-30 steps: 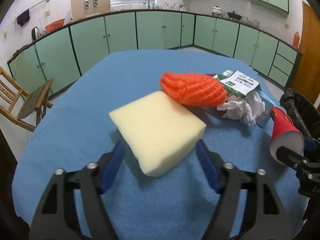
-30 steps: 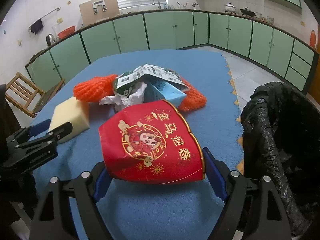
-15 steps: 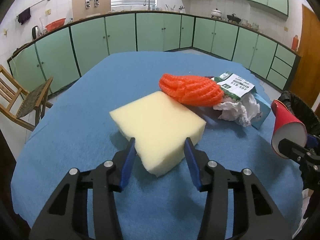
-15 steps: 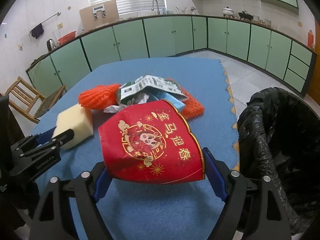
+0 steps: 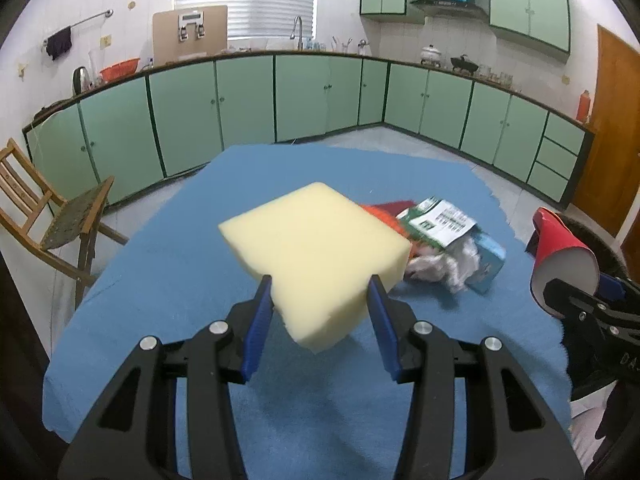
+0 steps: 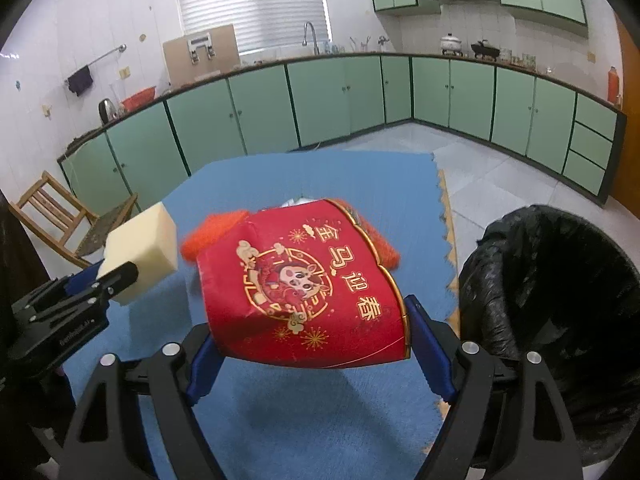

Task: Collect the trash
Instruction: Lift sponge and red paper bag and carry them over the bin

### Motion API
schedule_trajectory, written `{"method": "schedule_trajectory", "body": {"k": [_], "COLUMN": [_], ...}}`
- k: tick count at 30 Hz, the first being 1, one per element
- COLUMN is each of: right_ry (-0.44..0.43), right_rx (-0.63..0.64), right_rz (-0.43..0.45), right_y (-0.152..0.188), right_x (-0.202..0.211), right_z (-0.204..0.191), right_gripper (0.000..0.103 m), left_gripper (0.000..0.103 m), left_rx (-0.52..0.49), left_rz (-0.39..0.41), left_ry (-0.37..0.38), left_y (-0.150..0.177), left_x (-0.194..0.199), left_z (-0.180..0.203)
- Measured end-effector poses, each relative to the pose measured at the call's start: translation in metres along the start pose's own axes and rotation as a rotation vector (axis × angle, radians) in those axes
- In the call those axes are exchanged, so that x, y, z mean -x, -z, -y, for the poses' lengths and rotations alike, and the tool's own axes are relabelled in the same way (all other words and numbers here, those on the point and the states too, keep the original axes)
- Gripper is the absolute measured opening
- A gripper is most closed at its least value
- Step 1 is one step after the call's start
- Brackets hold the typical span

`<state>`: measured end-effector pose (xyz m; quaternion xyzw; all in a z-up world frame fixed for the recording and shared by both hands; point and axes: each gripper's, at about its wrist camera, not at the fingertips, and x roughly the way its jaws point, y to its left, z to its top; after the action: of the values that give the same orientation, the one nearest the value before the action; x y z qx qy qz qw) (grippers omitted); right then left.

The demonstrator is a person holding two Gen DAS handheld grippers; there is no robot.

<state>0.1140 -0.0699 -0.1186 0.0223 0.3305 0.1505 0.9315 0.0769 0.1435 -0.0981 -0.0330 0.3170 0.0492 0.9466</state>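
Looking along my left gripper (image 5: 320, 308), I see its two blue fingers clamped on the near corner of a pale yellow foam block (image 5: 316, 252), which hangs in the air above the blue table mat (image 5: 168, 272). Past the block, on the mat, lies a small heap of trash: a sliver of orange mesh netting (image 5: 374, 211), a green and white printed leaflet (image 5: 438, 220), crumpled white tissue (image 5: 444, 266) and a light blue carton (image 5: 490, 258), all touching one another. At the right edge my right gripper (image 5: 576, 300) shows from the side, holding a red paper cup (image 5: 560, 252) whose white inside faces this camera. A wooden chair (image 5: 48, 220) stands on the floor to the left of the table.

From my right gripper (image 6: 312, 344), the cup (image 6: 308, 284) fills the middle of the view, lying on its side, squashed between the two blue fingers, with gold Chinese characters and a cartoon figure printed on it. This view alone shows the bin lined with a black bag (image 6: 560, 300), standing on the floor just beside the mat's right edge (image 6: 424, 184), its mouth open. The cup hides most of the heap; only the ends of the orange netting (image 6: 212, 228) show on either side of it. At the left, my left gripper (image 6: 116, 276) appears with the foam block (image 6: 140, 248) lifted clear of the mat. The chair (image 6: 60, 212) sits behind it.
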Motion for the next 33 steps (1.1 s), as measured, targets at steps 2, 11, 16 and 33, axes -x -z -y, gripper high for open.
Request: {"method": "schedule_trajectory", "body": {"k": [2, 11, 16, 33], "right_ry": [0.001, 0.031, 0.059, 0.239], "right_rx": [-0.008, -0.026, -0.036, -0.105], "right_rz": [0.018, 0.091, 0.126, 0.202], "right_y": [-0.004, -0.021, -0.026, -0.035], "right_x": [0.008, 0.042, 0.058, 0.104], "right_z": [0.001, 0.018, 0.032, 0.116], "right_gripper": [0.081, 0.081, 0.081, 0.081], "left_gripper": [0.045, 0.045, 0.045, 0.045], "left_rx": [-0.004, -0.030, -0.049, -0.176], "left_rz": [0.016, 0.066, 0.085, 0.134], "left_ry": [0.014, 0.074, 0.112, 0.293], "left_y": [-0.005, -0.025, -0.035, -0.056], "left_x": [0.006, 0.020, 0.022, 0.016], "left_z": [0.004, 0.030, 0.052, 0.168]}}
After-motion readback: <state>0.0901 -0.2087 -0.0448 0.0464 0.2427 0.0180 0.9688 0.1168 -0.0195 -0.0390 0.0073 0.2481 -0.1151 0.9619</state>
